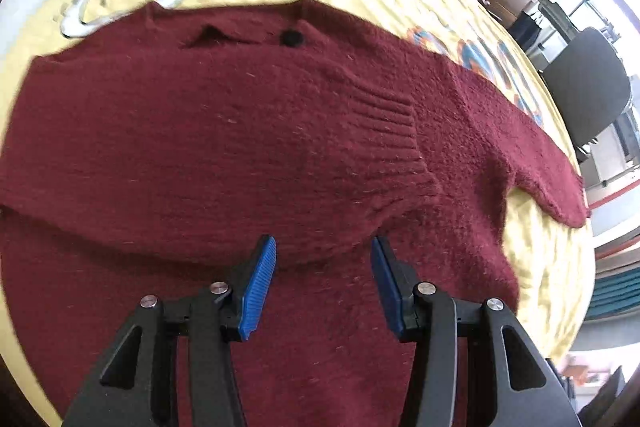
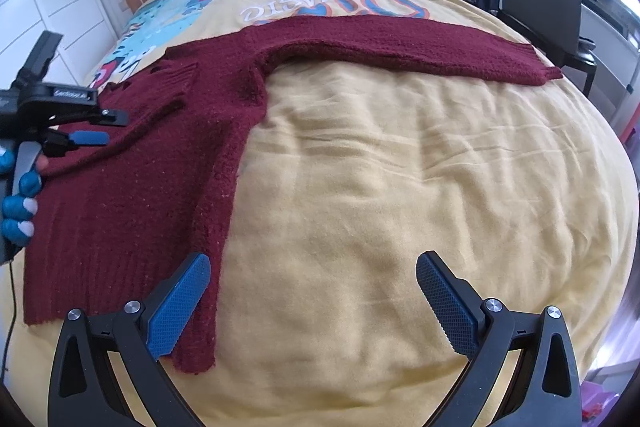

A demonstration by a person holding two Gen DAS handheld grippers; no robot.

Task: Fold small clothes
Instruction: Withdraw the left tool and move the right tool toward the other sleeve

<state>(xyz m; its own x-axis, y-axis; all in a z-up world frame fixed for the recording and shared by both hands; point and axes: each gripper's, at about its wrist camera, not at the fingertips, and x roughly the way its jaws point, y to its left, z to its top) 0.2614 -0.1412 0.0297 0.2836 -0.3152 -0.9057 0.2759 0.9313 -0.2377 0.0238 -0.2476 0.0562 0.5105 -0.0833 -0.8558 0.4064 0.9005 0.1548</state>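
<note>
The dark red fuzzy knitted sweater (image 2: 132, 163) lies flat. Both the left gripper (image 1: 323, 261) and right gripper (image 2: 312, 291) are let go (holding nothing). Grab the long sleeve (image 2: 400, 43) at upper right by its cuff.

Both wrist cams steeply downward, sweater (image 1: 240, 147) shared.

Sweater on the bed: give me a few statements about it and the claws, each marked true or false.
1. The sweater is dark red. True.
2. One sleeve is folded across the body. True.
3. The other sleeve is also folded in. False: it lies stretched out over the yellow blanket.
4. The left claw is clamped on fabric. False: its jaws stand apart above the knit, nothing between them.
5. The right claw is open. True.
</note>
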